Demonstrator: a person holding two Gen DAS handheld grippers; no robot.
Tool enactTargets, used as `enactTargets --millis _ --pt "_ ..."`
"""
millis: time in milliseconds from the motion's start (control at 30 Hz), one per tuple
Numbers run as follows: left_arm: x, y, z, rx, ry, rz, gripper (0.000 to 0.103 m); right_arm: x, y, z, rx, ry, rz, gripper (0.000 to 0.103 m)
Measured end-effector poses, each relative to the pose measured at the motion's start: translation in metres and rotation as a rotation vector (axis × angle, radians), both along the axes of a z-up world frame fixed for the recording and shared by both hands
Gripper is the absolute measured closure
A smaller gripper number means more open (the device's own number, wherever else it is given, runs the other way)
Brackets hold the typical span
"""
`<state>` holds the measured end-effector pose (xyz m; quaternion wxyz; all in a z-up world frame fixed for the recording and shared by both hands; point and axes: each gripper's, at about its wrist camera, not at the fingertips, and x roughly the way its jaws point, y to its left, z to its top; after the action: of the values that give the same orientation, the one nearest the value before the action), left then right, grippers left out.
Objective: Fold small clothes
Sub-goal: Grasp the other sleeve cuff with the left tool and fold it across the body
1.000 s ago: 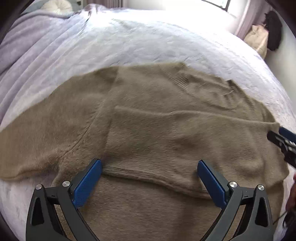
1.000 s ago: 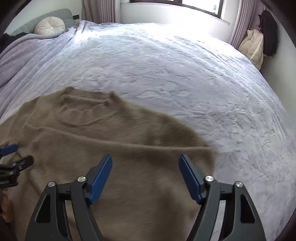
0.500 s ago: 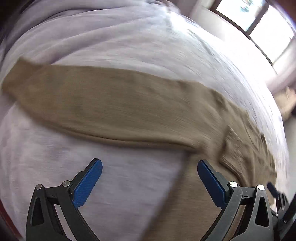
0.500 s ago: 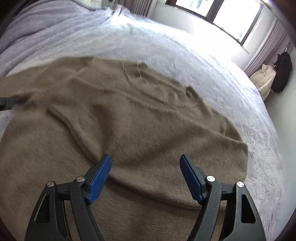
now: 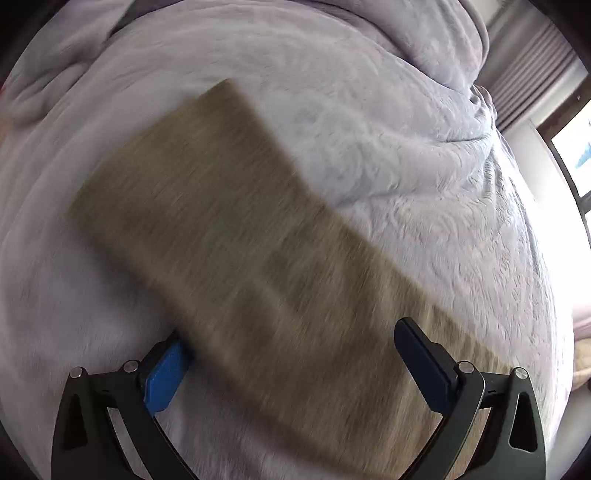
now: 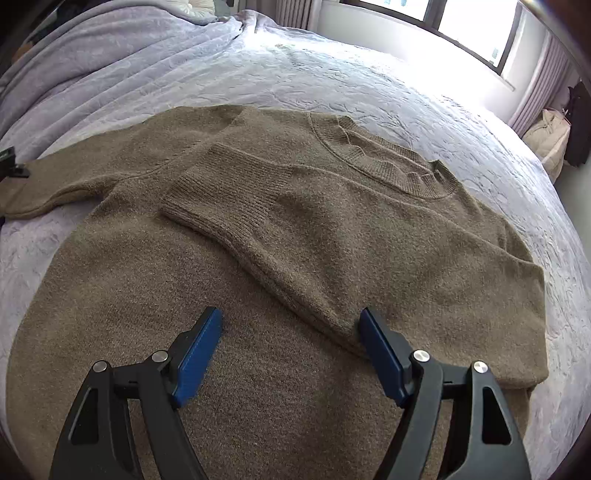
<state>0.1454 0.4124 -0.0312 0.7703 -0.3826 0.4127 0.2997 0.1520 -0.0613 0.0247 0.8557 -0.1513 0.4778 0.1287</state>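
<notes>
A brown knitted sweater lies flat on the bed and fills the middle and lower part of the right wrist view. Its ribbed neckline sits in the upper right of the garment and the body spreads down toward the lower edge of the frame, so the long axis runs from upper right to lower left. One sleeve is folded across the chest, its ribbed cuff ending left of centre and pointing left. The other sleeve stretches out to the left edge of the frame, where a dark piece of the other gripper shows beside it.

In the left wrist view that stretched sleeve is a blurred brown band running from the upper left toward the lower right, its cuff end up and left.

The right gripper hovers at the lower centre with its jaws wide apart, empty, above the sweater's body; the right pad stands near the folded sleeve's lower edge. The left gripper also has its jaws wide. The sleeve lies between them, but blur hides whether either pad touches it.

The lilac bedspread surrounds the sweater on all sides, with a bright window at upper right. No containers appear.
</notes>
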Motion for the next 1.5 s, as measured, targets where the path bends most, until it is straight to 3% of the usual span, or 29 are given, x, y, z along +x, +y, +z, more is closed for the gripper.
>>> enactTargets --millis 67,133,200,300,400,533,633,733,833,900,1133,1300,1500 --pt "0.006 -0.001 0.008 -0.005 -0.05 -0.03 0.008 0.0 0.001 0.002 0.002 0.005 -0.008 0.023" --pt "0.01 -0.011 0.02 0.044 -0.062 -0.081 0.077 -0.001 -0.003 0.004 -0.003 0.005 -0.011 0.023" --pt "0.009 -0.014 0.022 0.034 -0.083 -0.121 0.089 0.002 -0.005 0.01 0.012 -0.004 -0.021 0.023" --pt "0.004 -0.015 0.025 0.026 -0.098 -0.12 0.089 0.011 -0.006 0.021 0.067 -0.005 -0.041 0.023" --pt "0.006 -0.015 0.034 0.048 -0.113 -0.122 0.091 0.03 0.004 0.027 0.054 -0.021 -0.064 0.023" --pt "-0.008 -0.024 0.068 0.109 -0.174 -0.157 0.092 0.063 0.034 0.022 0.049 0.011 -0.052 0.023" --pt "-0.011 -0.031 0.091 0.138 -0.213 -0.191 0.092 0.079 0.07 0.012 0.016 0.013 -0.011 0.023" --pt "-0.01 -0.048 0.112 0.176 -0.239 -0.245 0.092 0.088 0.108 -0.01 -0.003 0.077 0.052 0.022" --pt "-0.004 -0.072 0.13 0.186 -0.265 -0.308 0.093 0.072 0.124 -0.001 0.003 0.016 0.15 0.023" --pt "0.006 -0.096 0.14 0.187 -0.272 -0.366 0.093 0.063 0.105 0.014 0.095 0.011 0.131 0.023" --pt "0.047 -0.204 0.161 0.22 -0.263 -0.579 0.093 0.043 -0.029 0.039 0.094 -0.069 -0.053 0.023" --pt "0.075 -0.321 0.163 0.22 -0.243 -0.76 0.094 0.031 -0.127 0.045 0.119 -0.069 -0.184 0.023" --pt "0.09 -0.465 0.139 0.211 -0.174 -0.951 0.094 0.012 -0.21 0.046 0.207 -0.091 -0.282 0.023"
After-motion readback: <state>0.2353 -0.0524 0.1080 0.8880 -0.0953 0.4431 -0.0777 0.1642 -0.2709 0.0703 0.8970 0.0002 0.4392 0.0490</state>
